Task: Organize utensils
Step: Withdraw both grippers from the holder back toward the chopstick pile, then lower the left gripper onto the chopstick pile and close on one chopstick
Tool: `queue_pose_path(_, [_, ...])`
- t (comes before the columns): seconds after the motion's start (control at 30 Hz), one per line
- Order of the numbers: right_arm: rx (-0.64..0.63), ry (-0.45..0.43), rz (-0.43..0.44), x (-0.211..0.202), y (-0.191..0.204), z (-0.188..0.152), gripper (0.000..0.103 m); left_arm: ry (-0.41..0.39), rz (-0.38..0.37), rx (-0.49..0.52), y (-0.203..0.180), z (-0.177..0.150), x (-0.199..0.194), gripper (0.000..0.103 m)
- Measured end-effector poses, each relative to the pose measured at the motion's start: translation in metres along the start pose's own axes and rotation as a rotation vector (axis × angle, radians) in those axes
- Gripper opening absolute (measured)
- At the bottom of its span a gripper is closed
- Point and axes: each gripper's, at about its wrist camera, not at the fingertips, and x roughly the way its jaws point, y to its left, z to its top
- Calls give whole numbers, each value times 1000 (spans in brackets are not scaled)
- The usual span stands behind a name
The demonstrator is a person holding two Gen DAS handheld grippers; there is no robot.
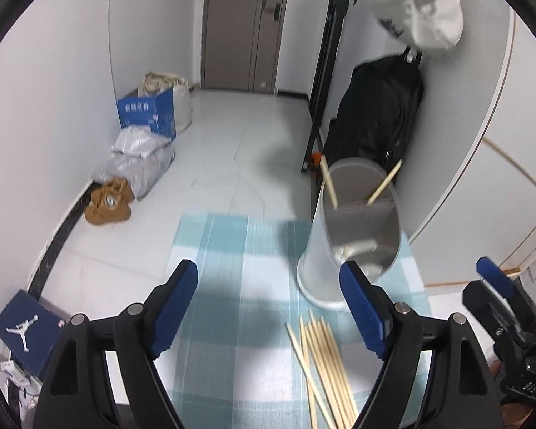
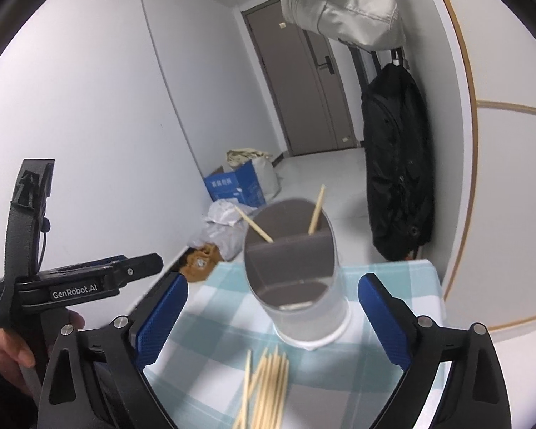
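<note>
A white utensil holder (image 1: pixel 343 232) with a grey divider stands on the checked cloth; it also shows in the right wrist view (image 2: pixel 303 286). Two wooden chopsticks (image 1: pixel 382 184) lean in its far compartment, seen too in the right wrist view (image 2: pixel 316 211). A pile of several loose chopsticks (image 1: pixel 325 361) lies on the cloth in front of the holder, also in the right wrist view (image 2: pixel 268 386). My left gripper (image 1: pixel 269 307) is open and empty, left of the pile. My right gripper (image 2: pixel 271 321) is open and empty, above the pile and facing the holder.
The table with the blue-and-white checked cloth (image 1: pixel 225 250) stands against a white wall at the right. On the floor lie a blue box (image 1: pixel 146 112), plastic bags (image 1: pixel 139 157) and brown shoes (image 1: pixel 109 200). A black coat (image 2: pixel 396 178) hangs by the wall.
</note>
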Motion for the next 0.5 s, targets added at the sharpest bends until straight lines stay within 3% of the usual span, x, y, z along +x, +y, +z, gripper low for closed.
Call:
queue_pose_path(0.33, [-1, 41, -60, 4, -10, -16, 97, 279, -32, -26, 8, -42, 70, 78])
queue_pose_path(0.5, [36, 55, -65, 7, -18, -15, 97, 395, -7, -7, 4, -55, 97, 78])
